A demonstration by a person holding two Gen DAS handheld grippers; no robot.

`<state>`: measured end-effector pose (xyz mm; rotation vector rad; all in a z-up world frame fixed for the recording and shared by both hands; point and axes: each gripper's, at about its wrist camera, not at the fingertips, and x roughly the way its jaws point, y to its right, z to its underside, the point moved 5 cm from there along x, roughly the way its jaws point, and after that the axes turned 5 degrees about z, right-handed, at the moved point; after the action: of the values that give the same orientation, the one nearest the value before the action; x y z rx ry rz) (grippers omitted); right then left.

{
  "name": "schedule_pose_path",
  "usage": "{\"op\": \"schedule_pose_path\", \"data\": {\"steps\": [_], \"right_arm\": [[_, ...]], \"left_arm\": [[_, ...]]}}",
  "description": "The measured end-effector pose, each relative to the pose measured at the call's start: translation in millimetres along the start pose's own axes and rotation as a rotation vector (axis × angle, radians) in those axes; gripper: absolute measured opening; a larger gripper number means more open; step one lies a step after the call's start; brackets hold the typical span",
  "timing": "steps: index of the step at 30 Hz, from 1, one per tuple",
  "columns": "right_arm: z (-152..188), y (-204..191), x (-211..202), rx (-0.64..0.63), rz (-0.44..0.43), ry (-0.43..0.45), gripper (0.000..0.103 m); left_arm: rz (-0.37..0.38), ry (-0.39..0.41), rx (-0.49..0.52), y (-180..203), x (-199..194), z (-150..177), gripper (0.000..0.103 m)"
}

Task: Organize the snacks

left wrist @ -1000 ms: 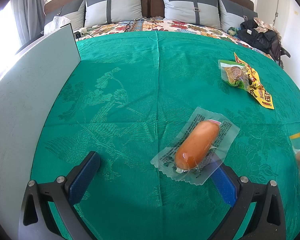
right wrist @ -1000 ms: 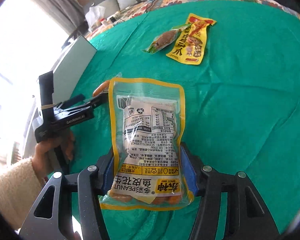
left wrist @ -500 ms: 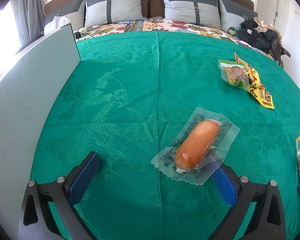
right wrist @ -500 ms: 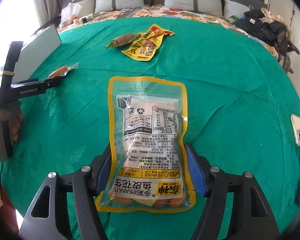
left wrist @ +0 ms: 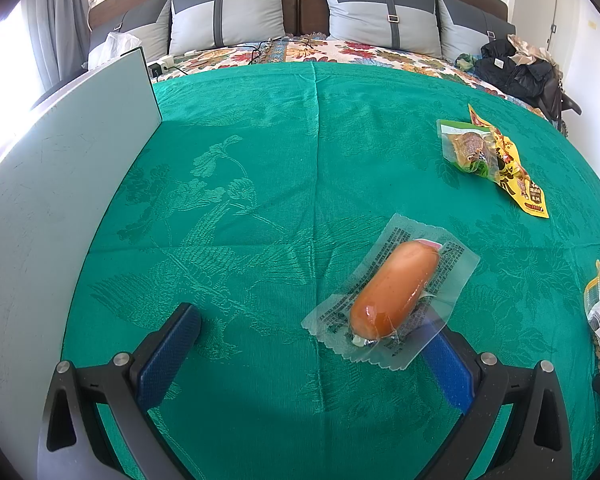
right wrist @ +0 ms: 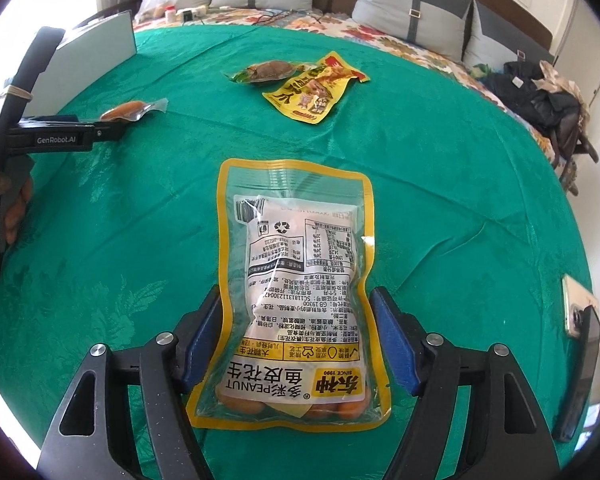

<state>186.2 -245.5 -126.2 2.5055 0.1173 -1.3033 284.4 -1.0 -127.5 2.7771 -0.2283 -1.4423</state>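
Hovering over the green cloth (right wrist: 440, 168), my right claw (right wrist: 296, 344) has just been spreading its jaws, and the peanut bag (right wrist: 296, 280) lies flat between them. The right pad stands clear of the bag's edge; the left one sits right at its crimped side, and I cannot tell whether it touches. So I count this claw released, with the bag resting on the cloth, its printed back facing up and its far end pointing toward the pillows.

My left claw (left wrist: 312, 344) is spread wide too, gripping nothing. The sausage pack (left wrist: 392, 292) lies on the cloth at the near right of that view, slanted, its near corner overlapping my right finger (left wrist: 448, 372). My left finger (left wrist: 168, 352) sits well apart from it, near the grey-white panel (left wrist: 60, 184) that borders the cloth on the left.

Farther off to the right, a green pouch (left wrist: 466, 150) lies partly on a yellow pouch (left wrist: 520, 184). A phone (right wrist: 578, 306) rests at the right edge of the right-hand view.
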Motion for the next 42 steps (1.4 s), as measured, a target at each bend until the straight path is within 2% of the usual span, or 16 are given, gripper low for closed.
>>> {"op": "schedule_pose_path", "data": {"steps": [5,6,8,10,12,15,17,20,22,25,28,36,42], "right_arm": [[-4.0,-5.3,-4.7,-0.039,0.017,0.032,0.075],[-4.7,-5.7,-5.3,-0.027,-0.007,0.037,0.076],[-5.8,-3.6,-7.4,0.024,-0.080,0.045,0.084],[-6.9,-0.4,-7.0,0.061,-0.115,0.035,0.084],[-5.1,-1.2,-4.0,0.037,-0.108,0.006,0.084],[5.5,-10.8,1.5,-0.072,-0.079,-0.043,0.084],[6.8,-8.9,-0.1,-0.078,-0.082,-0.037,0.084],[2.2,8.7,-0.5,0.038,-0.146,-0.039,0.078],[-2.1,23.0,-2.4,0.123,-0.183,-0.027,0.067],[-4.2,45.7,-4.5,0.260,-0.236,0.008,0.068],[-3.3,66.2,-1.3,0.392,-0.292,0.008,0.068],[4.2,111.9,-4.8,0.593,-0.280,0.031,0.072],[20.4,154.7,2.6,0.809,-0.334,0.029,0.073]], "left_arm": [[0.000,0.000,0.000,0.2,0.2,0.2,0.103],[0.000,0.000,0.000,0.1,0.0,0.1,0.103],[0.000,0.000,0.000,0.2,0.2,0.3,0.103],[0.000,0.000,0.000,0.3,0.4,0.4,0.103],[0.000,0.000,0.000,0.3,0.3,0.5,0.103],[0.000,0.000,0.000,0.3,0.3,0.5,0.103],[0.000,0.000,-0.001,0.1,0.1,0.3,0.103],[0.000,0.000,0.000,0.2,0.3,0.5,0.103],[0.000,0.000,0.000,0.3,0.6,0.7,0.103],[0.000,0.000,0.000,0.4,0.7,0.7,0.103],[0.000,0.000,0.000,0.3,0.6,0.7,0.103],[0.000,0.000,-0.001,0.2,0.5,0.6,0.103],[0.000,0.001,-0.001,0.1,0.6,0.8,0.103]]}}
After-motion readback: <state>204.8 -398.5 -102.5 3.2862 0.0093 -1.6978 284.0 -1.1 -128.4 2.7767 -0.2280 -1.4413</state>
